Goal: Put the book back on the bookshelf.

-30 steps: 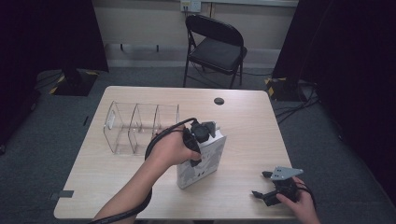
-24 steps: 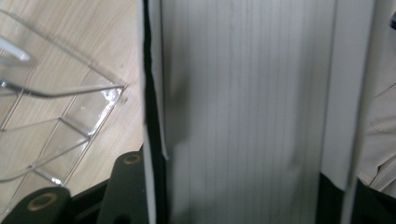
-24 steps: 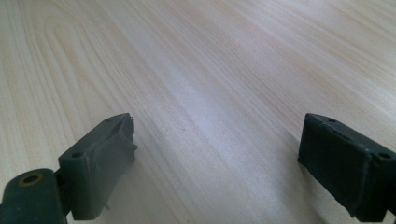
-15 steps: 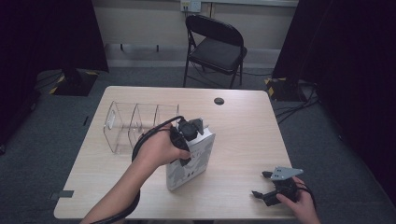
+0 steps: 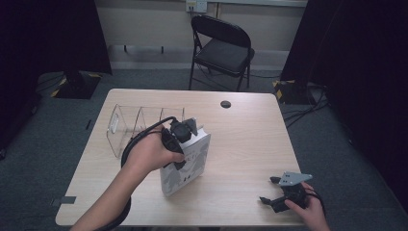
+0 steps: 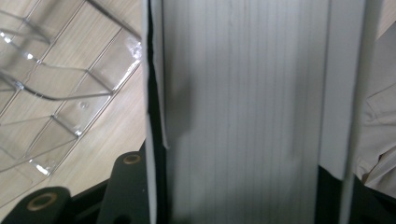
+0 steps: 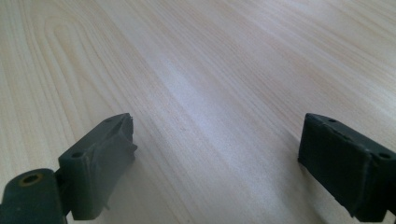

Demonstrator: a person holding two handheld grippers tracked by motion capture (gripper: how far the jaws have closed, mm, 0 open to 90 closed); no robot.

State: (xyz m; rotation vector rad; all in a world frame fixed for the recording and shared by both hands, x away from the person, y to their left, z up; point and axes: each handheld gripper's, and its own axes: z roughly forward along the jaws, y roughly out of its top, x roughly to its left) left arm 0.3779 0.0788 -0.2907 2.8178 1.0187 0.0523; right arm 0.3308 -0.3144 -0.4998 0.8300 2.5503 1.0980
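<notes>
Now the left claw pinches the book; keep it upright, aim at the rack slot; right claw rests spread.

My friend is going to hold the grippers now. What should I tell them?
Left gripper: shut on the top edge of the thick white book, holding it upright on the table; in the left gripper view both jaws clamp its page block.
Right gripper: open, holding nothing, resting low near the table's front right edge.
Things: the clear divided rack lies just behind and left of the book, with no book in its slots.
Done: book gripped and stood up.
Left: probably carrying it to the rack and slotting it into a compartment; the right gripper could steady the rack.
</notes>
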